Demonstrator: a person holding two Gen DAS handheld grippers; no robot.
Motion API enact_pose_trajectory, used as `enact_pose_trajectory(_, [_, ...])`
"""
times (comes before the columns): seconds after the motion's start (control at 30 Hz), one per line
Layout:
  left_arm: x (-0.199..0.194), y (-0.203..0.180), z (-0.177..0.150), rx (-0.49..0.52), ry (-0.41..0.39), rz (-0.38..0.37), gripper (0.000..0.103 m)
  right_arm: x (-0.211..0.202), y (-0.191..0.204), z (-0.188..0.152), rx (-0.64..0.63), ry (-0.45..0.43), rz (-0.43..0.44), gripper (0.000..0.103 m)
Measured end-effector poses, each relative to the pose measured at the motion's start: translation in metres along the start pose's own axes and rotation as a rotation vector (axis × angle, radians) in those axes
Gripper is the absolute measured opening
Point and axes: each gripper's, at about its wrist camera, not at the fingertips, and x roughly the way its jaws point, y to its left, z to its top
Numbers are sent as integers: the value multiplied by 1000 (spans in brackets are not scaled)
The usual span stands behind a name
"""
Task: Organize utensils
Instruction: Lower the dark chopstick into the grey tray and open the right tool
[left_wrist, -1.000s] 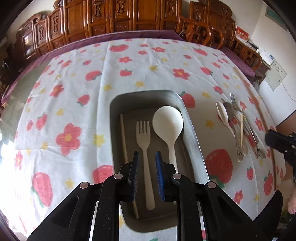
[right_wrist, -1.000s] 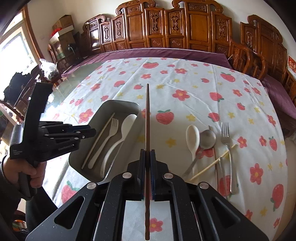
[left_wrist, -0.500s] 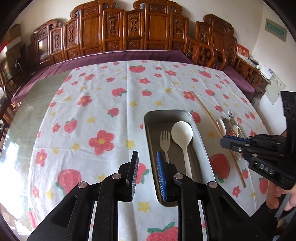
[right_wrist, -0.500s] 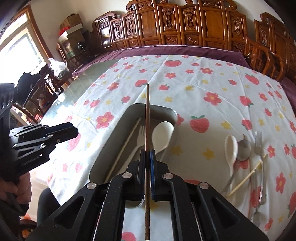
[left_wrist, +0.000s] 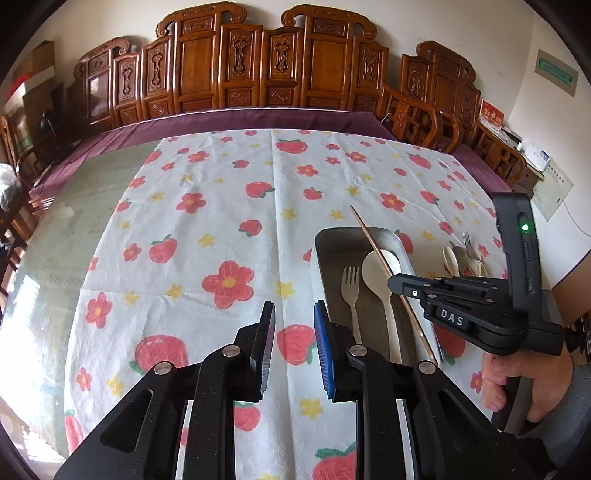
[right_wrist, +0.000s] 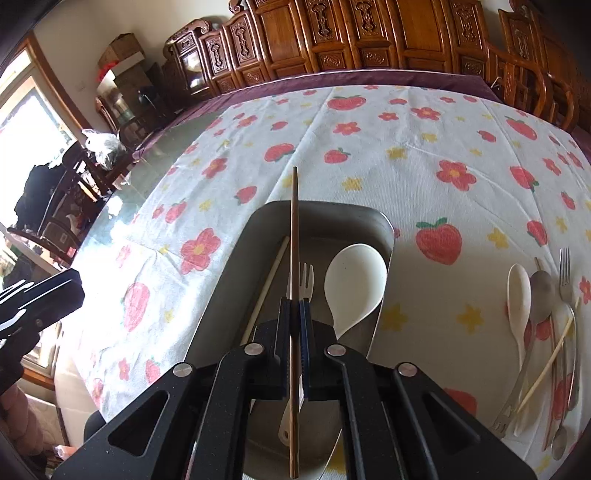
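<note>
One dark wooden chopstick (right_wrist: 294, 236) is pinched between the pads of the right gripper (right_wrist: 294, 321), its shaft running forward over the grey tray (right_wrist: 384, 229) and its tail end sticking back beneath the jaws. Judging by this, the step in hand is carrying that chopstick into the tray, which already holds a pale chopstick (right_wrist: 266, 284) along its left wall, a cream fork (right_wrist: 307, 280) and a cream spoon (right_wrist: 356, 284). The next move likely calls for lowering the stick until it lies flat beside the pale one, then parting the jaws without nudging the fork beneath. From the left wrist view, the left gripper (left_wrist: 294, 334) hovers over the flowered tablecloth (left_wrist: 221, 192) just left of the tray, jaws slightly spread and holding nothing. Several utensils (right_wrist: 543, 332) still lie in a loose heap on the cloth to the right of the tray, well apart from either gripper, so much sorting appears to remain.
</note>
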Motion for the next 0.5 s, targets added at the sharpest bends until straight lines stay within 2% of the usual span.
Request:
enact_pose_trajectory(0.23, [2,3,-3,-7,5,-1,20,19,3,-11,-8,25,-21,6])
enact_pose_trajectory(0.5, [2,0,-4,-1,7,7,20,28,13,-18,-23,55,18,8])
